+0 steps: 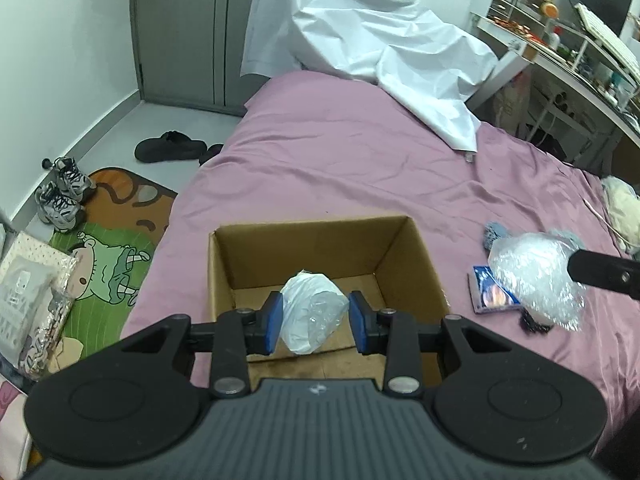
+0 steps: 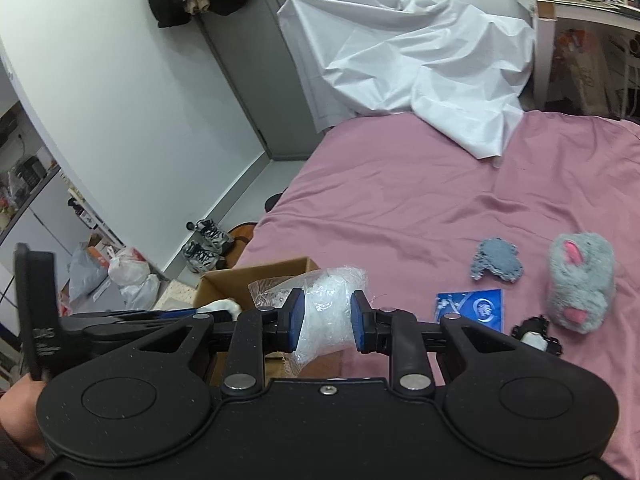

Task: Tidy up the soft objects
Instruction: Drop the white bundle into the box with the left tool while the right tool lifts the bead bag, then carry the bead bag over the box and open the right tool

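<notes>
Left gripper (image 1: 315, 317) clamped on a white plastic-wrapped bundle (image 1: 312, 312), blue pads (image 1: 273, 322) pressing both sides, held over the open cardboard box (image 1: 392, 248) on the pink bedsheet (image 1: 340, 160). Whether the bundle touches the box floor can't be told.

Right gripper (image 2: 327, 321) closed on a clear plastic bag of white stuffing (image 2: 326, 312), squeezed between its blue pads (image 2: 297, 322), held just right of the box (image 2: 256, 276); in the left wrist view the same bag (image 1: 534, 280) hangs above a blue booklet (image 1: 490, 290), right of the box.

On the bed right of the box: grey plush mouse (image 2: 580, 286) with pink ears, a small grey-blue fabric piece (image 2: 496, 264) left of it, the blue booklet (image 2: 470, 308) nearer, a black-and-white item (image 2: 536, 334) just right of the booklet.

White sheet (image 1: 380, 36) draped at the far end of the bed. Floor on the left: sneakers (image 1: 62, 196), black slippers (image 1: 172, 146), cartoon rug (image 1: 108, 264). Desk with clutter (image 1: 560, 40) far right.
</notes>
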Motion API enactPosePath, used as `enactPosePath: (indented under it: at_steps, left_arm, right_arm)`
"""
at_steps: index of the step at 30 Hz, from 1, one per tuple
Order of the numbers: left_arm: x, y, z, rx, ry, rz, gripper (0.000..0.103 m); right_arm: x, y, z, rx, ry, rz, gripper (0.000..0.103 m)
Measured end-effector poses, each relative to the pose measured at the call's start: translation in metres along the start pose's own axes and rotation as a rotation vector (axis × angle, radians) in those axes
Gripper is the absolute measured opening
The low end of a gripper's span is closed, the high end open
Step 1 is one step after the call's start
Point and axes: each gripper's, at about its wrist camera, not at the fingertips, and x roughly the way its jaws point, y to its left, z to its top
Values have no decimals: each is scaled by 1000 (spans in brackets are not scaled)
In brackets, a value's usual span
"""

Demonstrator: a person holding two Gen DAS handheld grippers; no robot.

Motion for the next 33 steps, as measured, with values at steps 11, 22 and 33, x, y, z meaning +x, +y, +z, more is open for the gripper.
enactPosePath:
  at_steps: [11, 22, 33]
  left_arm:
    - [27, 15, -1, -43, 39, 12, 38]
    - [5, 11, -5, -24, 7, 4, 55]
    - [-29, 23, -8, -82, -55, 64, 80]
  right_arm:
    - [28, 21, 6, -29, 38, 37, 25]
    - [48, 29, 8, -39, 59, 48, 25]
    - [66, 39, 8, -61, 63, 55, 25]
